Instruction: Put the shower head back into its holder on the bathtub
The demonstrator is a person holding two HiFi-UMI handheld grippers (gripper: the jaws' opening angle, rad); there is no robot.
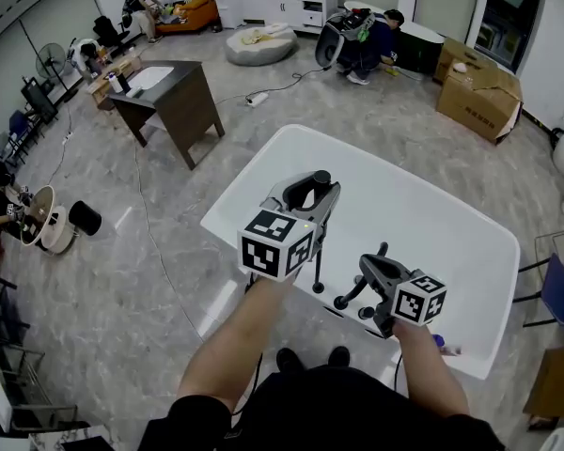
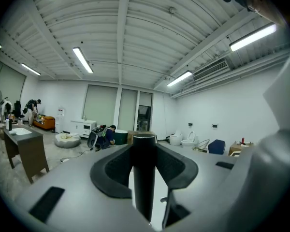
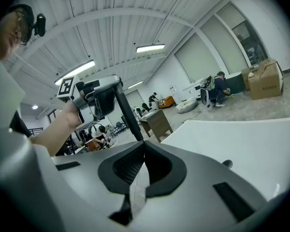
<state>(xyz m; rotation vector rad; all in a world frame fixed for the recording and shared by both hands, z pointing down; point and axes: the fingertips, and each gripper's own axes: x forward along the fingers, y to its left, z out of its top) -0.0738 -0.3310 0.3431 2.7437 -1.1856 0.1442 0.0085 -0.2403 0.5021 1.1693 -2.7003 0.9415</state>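
Our left gripper [image 2: 144,146] holds the black shower head [image 2: 144,187] tight between its half-open jaws, above the white bathtub [image 1: 432,224]. Our right gripper [image 3: 144,151] has its jaws pressed together with nothing in them, over the bathtub's near edge. Only the head view shows the black fittings [image 1: 343,301] on that edge, near the shower head's low end.

Shower head [image 2: 144,178] upright over the bathtub [image 1: 432,205] rim — desk [image 1: 169,97] beyond, left.

The left claw [image 2: 144,164] clamps the upright black shower head handle [image 2: 144,190].
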